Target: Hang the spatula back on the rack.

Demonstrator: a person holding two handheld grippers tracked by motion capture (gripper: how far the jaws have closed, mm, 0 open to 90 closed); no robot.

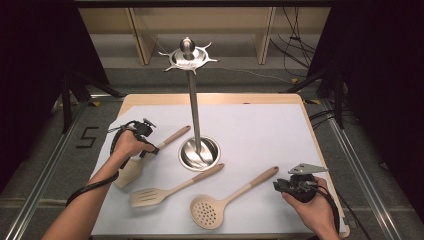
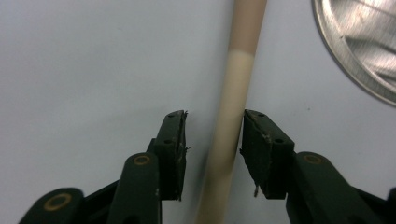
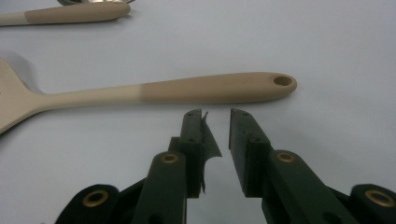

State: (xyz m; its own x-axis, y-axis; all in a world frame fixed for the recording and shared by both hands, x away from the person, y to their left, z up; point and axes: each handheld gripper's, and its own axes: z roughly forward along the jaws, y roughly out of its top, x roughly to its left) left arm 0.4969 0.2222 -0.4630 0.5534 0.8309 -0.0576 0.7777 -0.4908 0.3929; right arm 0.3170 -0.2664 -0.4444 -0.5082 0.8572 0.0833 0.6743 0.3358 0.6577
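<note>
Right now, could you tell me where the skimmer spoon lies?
In the high view, the skimmer spoon lies at the table's near edge, between the slotted spatula and the right gripper.

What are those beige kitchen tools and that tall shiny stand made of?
The skimmer, slotted turner and the utensil between the left gripper's open jaws look like matte silicone or plastic: dull, pale heads, with darker tan handles that might be wood or coloured silicone. The stand looks like polished steel: mirror reflections in its round base.
</note>
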